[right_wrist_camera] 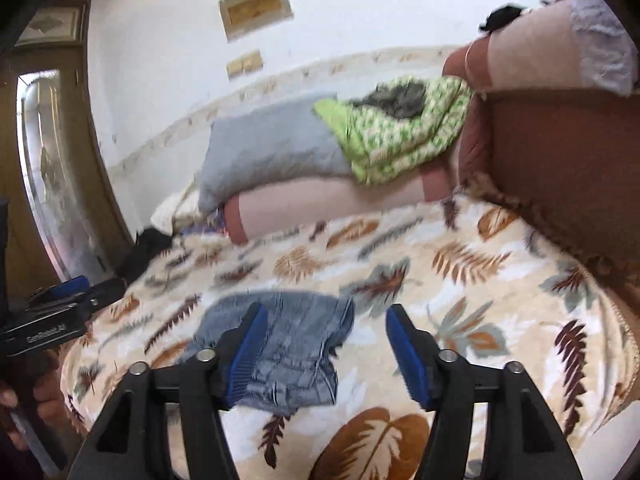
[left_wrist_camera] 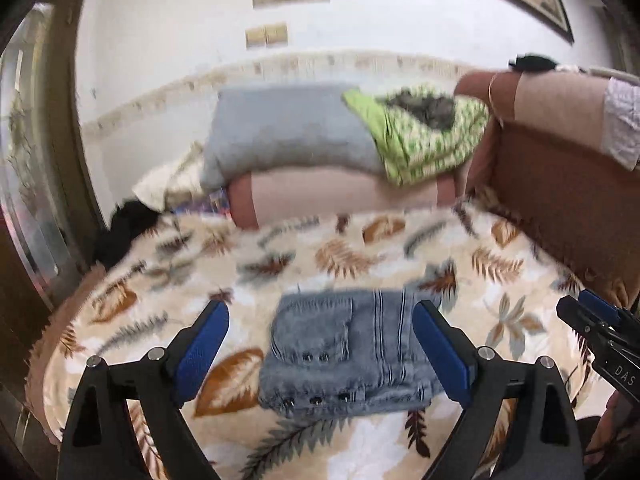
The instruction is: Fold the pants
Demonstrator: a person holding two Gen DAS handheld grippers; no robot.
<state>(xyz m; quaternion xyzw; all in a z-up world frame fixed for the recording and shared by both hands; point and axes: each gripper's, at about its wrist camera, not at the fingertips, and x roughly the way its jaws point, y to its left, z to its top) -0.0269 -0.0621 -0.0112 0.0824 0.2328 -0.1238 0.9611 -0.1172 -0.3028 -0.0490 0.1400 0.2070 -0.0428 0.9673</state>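
Observation:
The grey-blue jeans (left_wrist_camera: 344,356) lie folded into a compact stack on the leaf-print blanket (left_wrist_camera: 360,256). My left gripper (left_wrist_camera: 320,344) is open and empty, held above the stack with a finger on each side of it. In the right wrist view the jeans (right_wrist_camera: 288,344) lie below and left of centre. My right gripper (right_wrist_camera: 326,354) is open and empty, just right of the stack, its left finger over the cloth. Each gripper shows in the other's view: the right one at the right edge (left_wrist_camera: 596,320), the left one at the left edge (right_wrist_camera: 68,300).
A pink bolster (left_wrist_camera: 344,196), a grey pillow (left_wrist_camera: 280,132) and a green patterned quilt (left_wrist_camera: 424,136) are piled at the head of the bed. A brown headboard (left_wrist_camera: 560,208) stands on the right. A dark cloth (left_wrist_camera: 124,232) lies at the left bed edge by a mirrored door.

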